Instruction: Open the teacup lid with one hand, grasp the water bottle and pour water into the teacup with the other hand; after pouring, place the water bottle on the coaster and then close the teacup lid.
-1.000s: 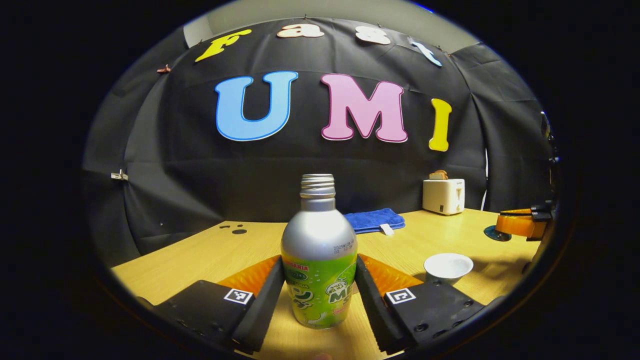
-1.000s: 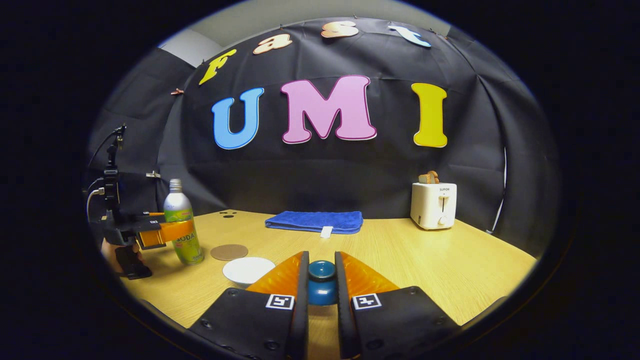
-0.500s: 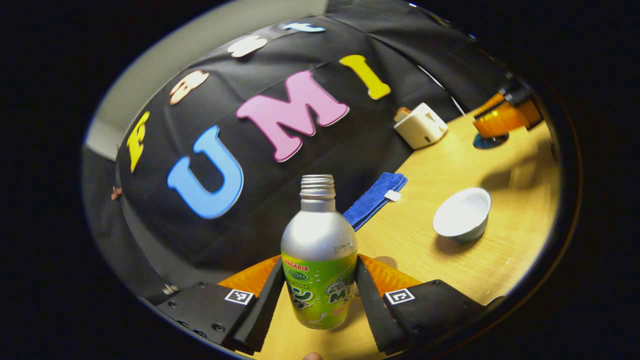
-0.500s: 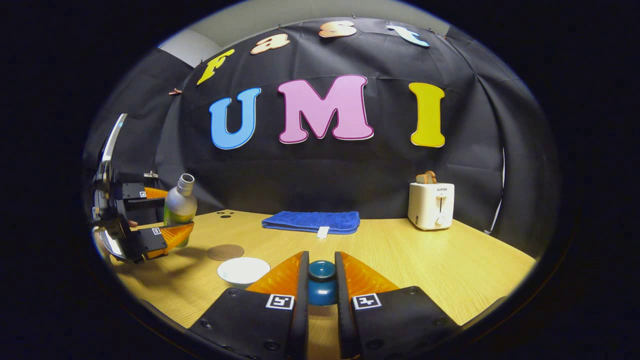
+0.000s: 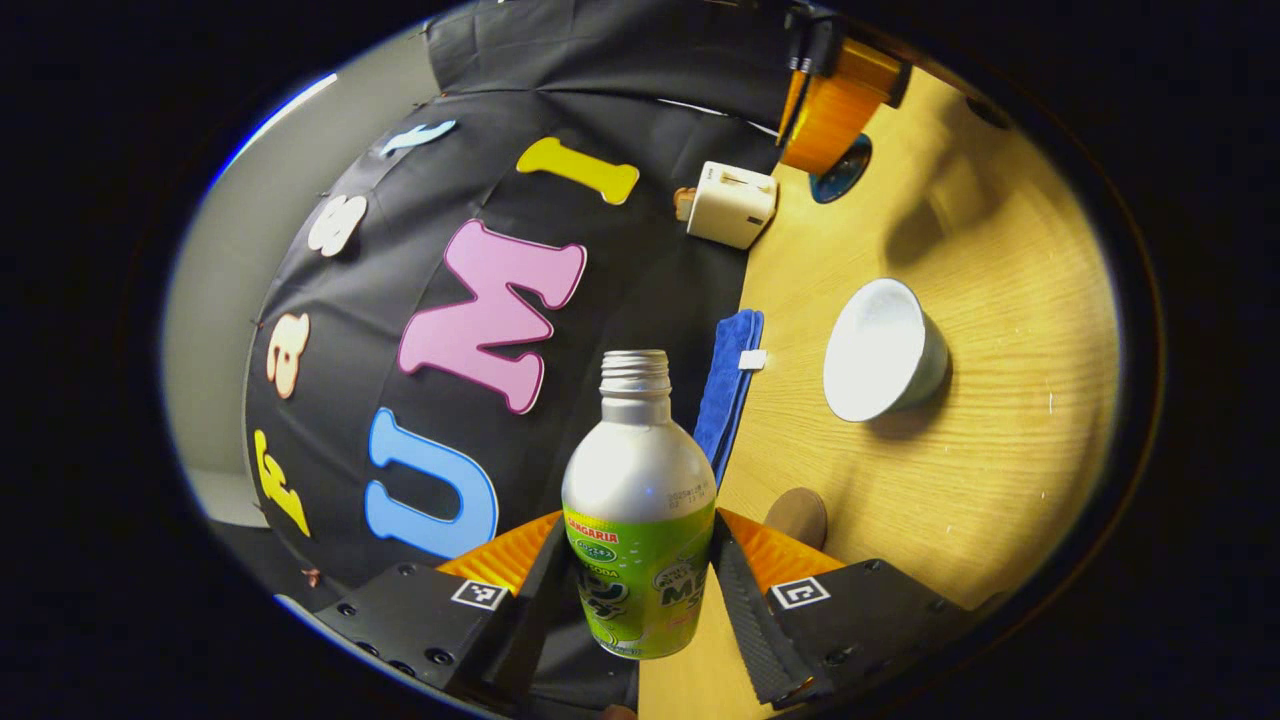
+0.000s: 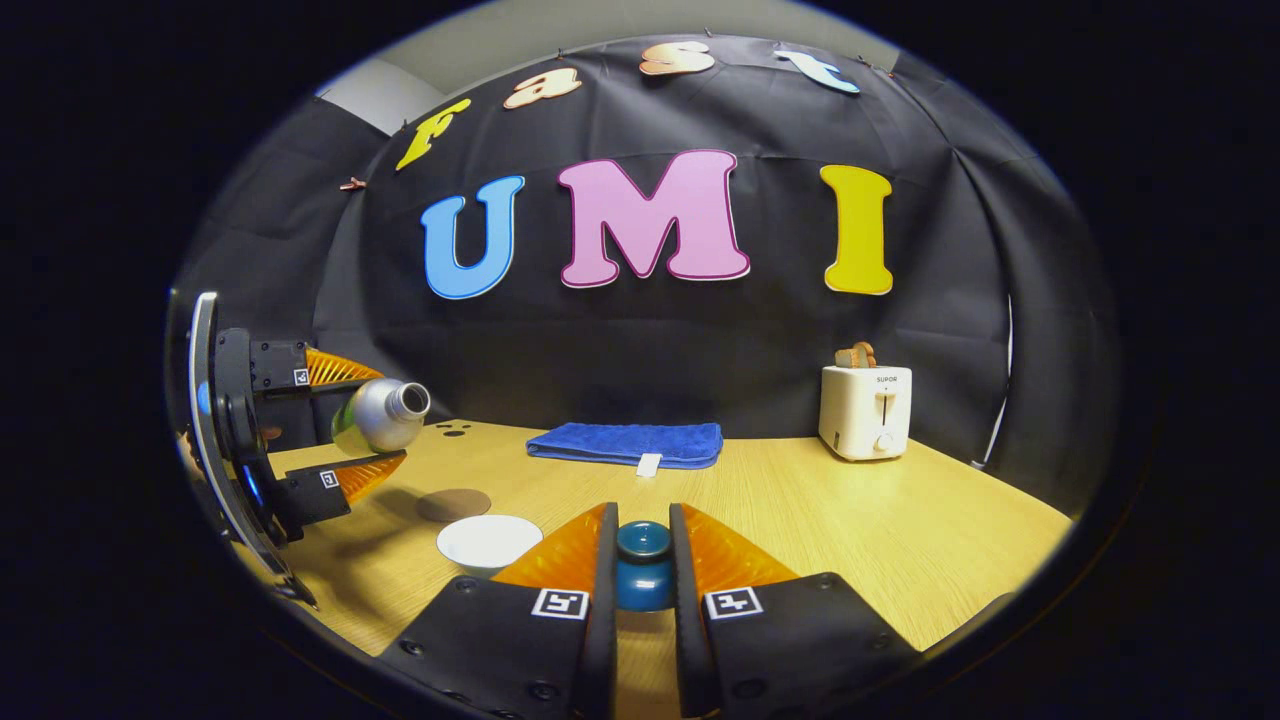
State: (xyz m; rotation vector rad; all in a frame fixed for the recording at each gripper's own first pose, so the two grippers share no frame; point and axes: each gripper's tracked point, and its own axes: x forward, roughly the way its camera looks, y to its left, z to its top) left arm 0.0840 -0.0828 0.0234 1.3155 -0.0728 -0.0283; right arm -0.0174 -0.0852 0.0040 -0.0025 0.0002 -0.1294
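We see the left gripper (image 5: 640,600) clamped on the silver-and-green aluminium water bottle (image 5: 638,510), tipped sideways in the air above the wooden table's (image 6: 900,530) left edge. The open white ceramic teacup (image 6: 489,541) sits near the round brown coaster (image 6: 453,503), with bare wood around both. The right gripper (image 6: 643,575) pinches the blue teacup lid's knob (image 6: 643,565) near the front edge.

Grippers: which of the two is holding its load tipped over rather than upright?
The left gripper: its bottle lies near horizontal above the table, while the right gripper holds the blue lid upright.

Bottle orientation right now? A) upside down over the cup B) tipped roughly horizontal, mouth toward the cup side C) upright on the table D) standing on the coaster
B: in the right gripper view the bottle lies about level in the left gripper, off the table, its open mouth pointing toward the side where the cup sits; the coaster is bare.
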